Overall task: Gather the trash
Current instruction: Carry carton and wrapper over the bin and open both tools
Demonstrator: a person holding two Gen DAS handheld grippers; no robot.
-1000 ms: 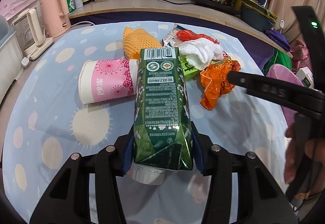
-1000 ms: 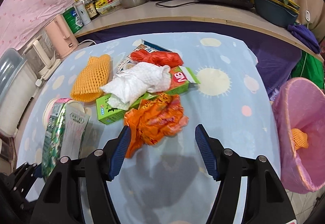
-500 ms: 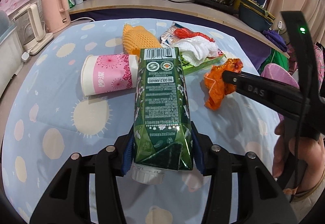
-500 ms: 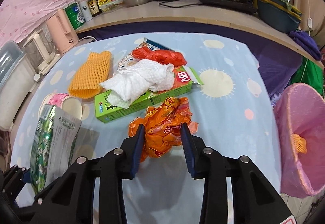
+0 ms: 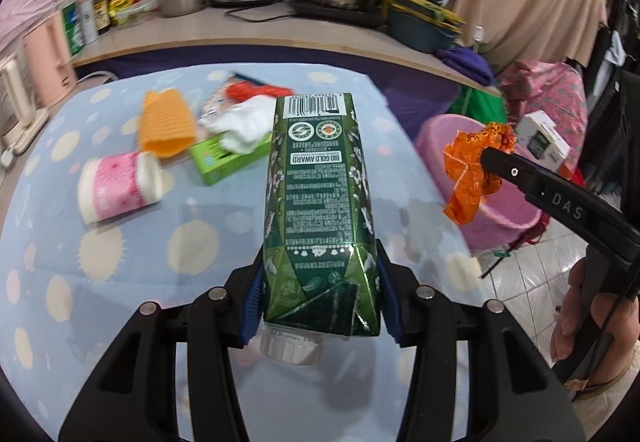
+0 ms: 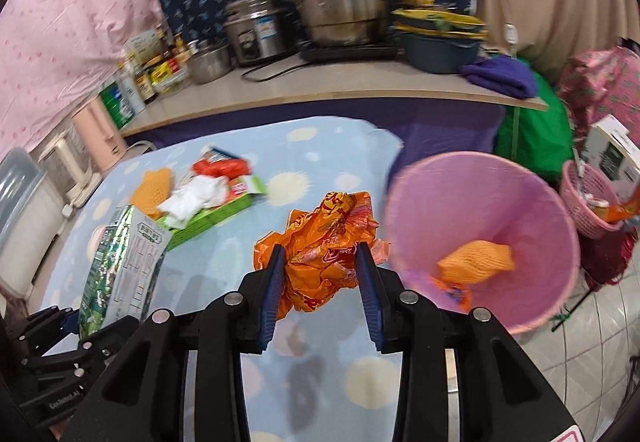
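My left gripper (image 5: 320,298) is shut on a green drink carton (image 5: 318,201) and holds it above the table; the carton also shows in the right wrist view (image 6: 124,262). My right gripper (image 6: 320,266) is shut on a crumpled orange wrapper (image 6: 324,242), lifted off the table beside the pink bin (image 6: 516,226). In the left wrist view the wrapper (image 5: 470,169) hangs in front of that bin (image 5: 440,129). An orange foam net (image 6: 478,260) lies inside the bin.
On the blue spotted tablecloth (image 5: 120,262) lie a pink paper cup (image 5: 118,191), an orange foam net (image 5: 166,123), a green box (image 5: 224,157) under white tissue (image 5: 250,119) and a red wrapper (image 5: 242,91). A counter with pots stands behind. A smaller pink basket (image 6: 584,205) stands at the right.
My right gripper closed on the orange wrapper, lifted it off the table and carried it right, to beside the pink bin. The left gripper swung right with the carton.
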